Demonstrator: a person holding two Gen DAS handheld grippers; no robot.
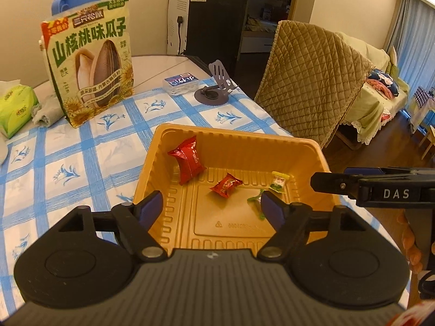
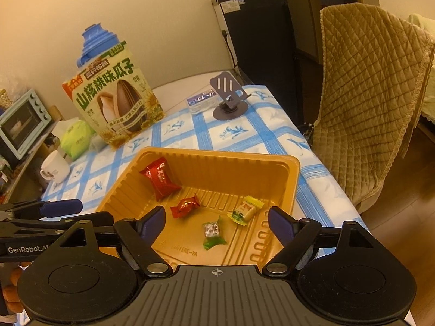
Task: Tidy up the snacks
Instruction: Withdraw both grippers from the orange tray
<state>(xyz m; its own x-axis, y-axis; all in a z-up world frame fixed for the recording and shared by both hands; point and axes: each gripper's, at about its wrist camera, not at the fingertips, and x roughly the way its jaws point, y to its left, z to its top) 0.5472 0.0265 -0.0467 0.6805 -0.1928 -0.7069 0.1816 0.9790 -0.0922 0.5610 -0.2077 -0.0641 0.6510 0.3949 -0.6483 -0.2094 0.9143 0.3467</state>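
An orange plastic tray (image 1: 217, 134) (image 2: 217, 153) sits on the blue-checked tablecloth. In it lie a large red snack packet (image 1: 186, 162) (image 2: 160, 178), a small red candy (image 1: 225, 185) (image 2: 185, 205), a yellow candy (image 1: 278, 181) (image 2: 245, 210) and a green-wrapped candy (image 1: 255, 199) (image 2: 212, 232). My left gripper (image 1: 212, 207) is open and empty over the tray's near edge. My right gripper (image 2: 216, 224) is open and empty over the tray, and its finger shows in the left wrist view (image 1: 339, 183).
A big sunflower-seed bag (image 1: 91, 66) (image 2: 117, 100) stands at the back left, with a tissue pack (image 1: 15, 106) (image 2: 74, 138) and a white mug (image 2: 54, 169) beside it. A phone stand (image 1: 217, 87) (image 2: 229, 100) and small box (image 1: 180, 82) sit behind. A quilt-covered chair (image 1: 312, 81) (image 2: 372, 103) stands on the right.
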